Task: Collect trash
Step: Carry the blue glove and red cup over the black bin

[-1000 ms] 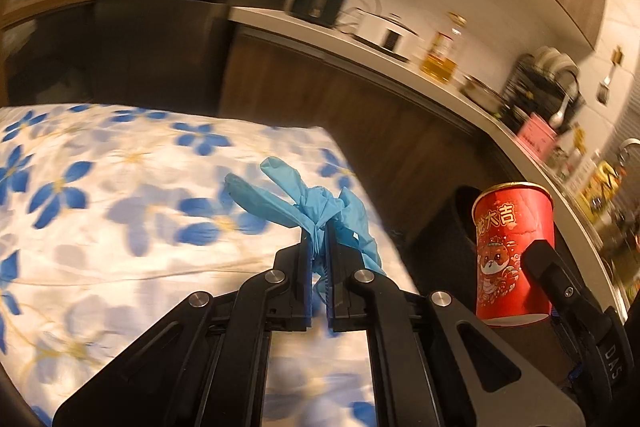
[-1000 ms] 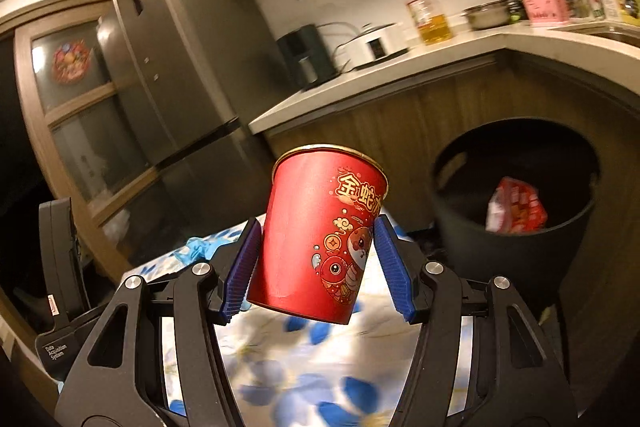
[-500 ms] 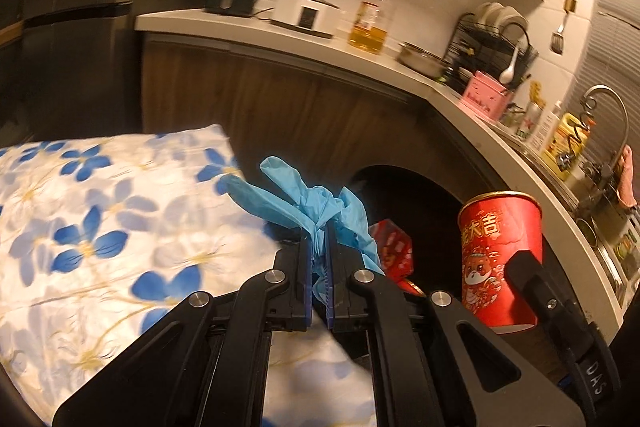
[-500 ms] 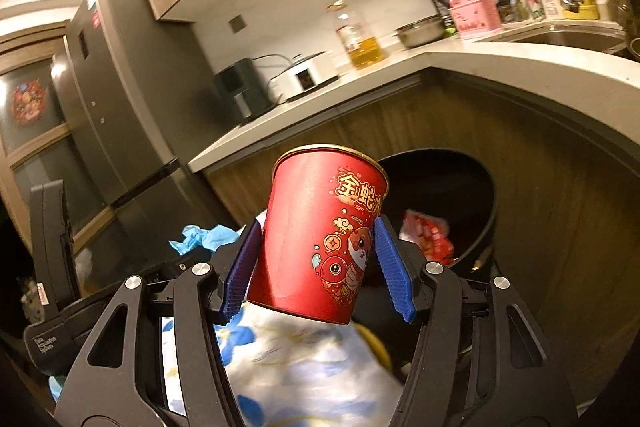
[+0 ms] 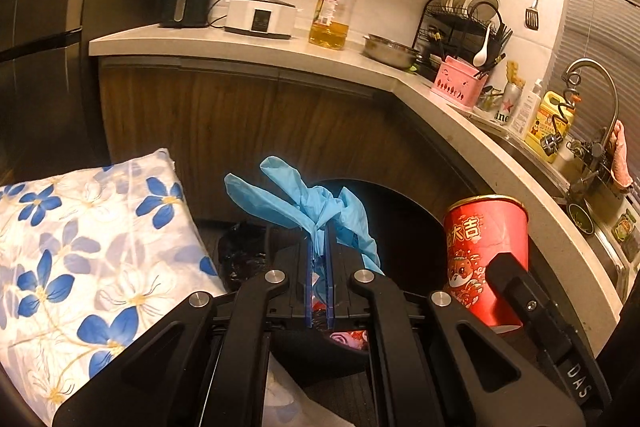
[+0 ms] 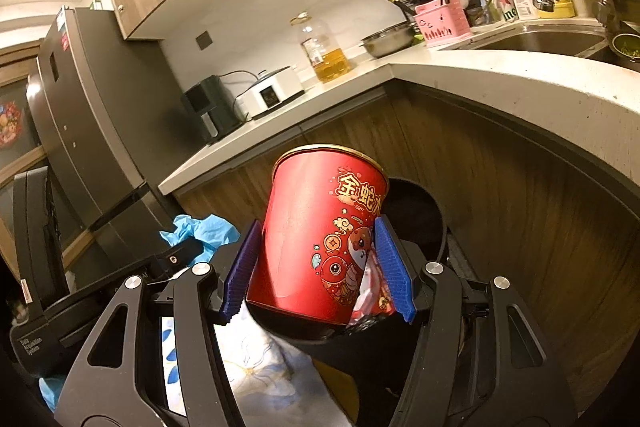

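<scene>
A crumpled blue glove (image 5: 312,207) is pinched in my left gripper (image 5: 319,267), which is shut on it; its loose ends stick up past the fingertips. The glove hangs over the black trash bin (image 5: 396,223), whose round opening lies just beyond. My right gripper (image 6: 318,263) is shut on a red paper cup (image 6: 320,239) with gold lettering and a cartoon snake, held upright and slightly tilted above the bin (image 6: 424,215). The same cup (image 5: 486,251) shows at the right in the left wrist view. Red wrappers (image 6: 376,295) lie inside the bin, partly hidden by the cup.
A table with a blue-flowered white cloth (image 5: 80,251) lies to the left of the bin. A curved counter (image 5: 440,99) with wooden fronts wraps behind it, carrying an oil bottle (image 5: 332,15), appliances, a dish rack and a sink. A dark fridge (image 6: 96,131) stands at the left.
Both grippers have swung rightward off the flowered table toward the bin; the bin opening now lies right beyond the glove and under the cup. Both grips are unchanged.
</scene>
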Demonstrator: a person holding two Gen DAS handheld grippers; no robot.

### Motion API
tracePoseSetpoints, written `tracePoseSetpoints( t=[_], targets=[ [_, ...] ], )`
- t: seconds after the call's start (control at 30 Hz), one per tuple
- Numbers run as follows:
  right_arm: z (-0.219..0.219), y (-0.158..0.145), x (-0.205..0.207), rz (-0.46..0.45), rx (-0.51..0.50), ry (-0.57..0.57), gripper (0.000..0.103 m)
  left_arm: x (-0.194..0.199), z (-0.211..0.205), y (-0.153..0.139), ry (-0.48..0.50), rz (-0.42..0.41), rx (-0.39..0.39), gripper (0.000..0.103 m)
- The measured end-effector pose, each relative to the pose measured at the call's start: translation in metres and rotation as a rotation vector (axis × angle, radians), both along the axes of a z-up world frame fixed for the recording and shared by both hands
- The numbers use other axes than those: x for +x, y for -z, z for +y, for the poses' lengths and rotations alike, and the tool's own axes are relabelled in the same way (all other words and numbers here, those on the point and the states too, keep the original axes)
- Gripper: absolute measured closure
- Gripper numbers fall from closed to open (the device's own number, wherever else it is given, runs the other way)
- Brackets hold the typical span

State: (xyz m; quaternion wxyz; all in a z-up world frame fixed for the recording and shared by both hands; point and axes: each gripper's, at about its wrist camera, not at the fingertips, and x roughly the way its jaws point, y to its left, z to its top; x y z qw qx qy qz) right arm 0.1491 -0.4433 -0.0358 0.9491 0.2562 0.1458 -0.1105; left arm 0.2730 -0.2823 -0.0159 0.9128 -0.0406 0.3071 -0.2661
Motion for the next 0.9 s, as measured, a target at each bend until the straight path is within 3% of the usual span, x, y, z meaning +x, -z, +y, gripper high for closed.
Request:
tracePoseSetpoints(
  t=[0.9],
  targets=[
    [-0.018, 0.003, 0.019, 0.033, -0.015, 0.012, 0.044, 0.013, -0.03, 0.004, 0.027, -0.018, 0.039, 0.098]
  ],
)
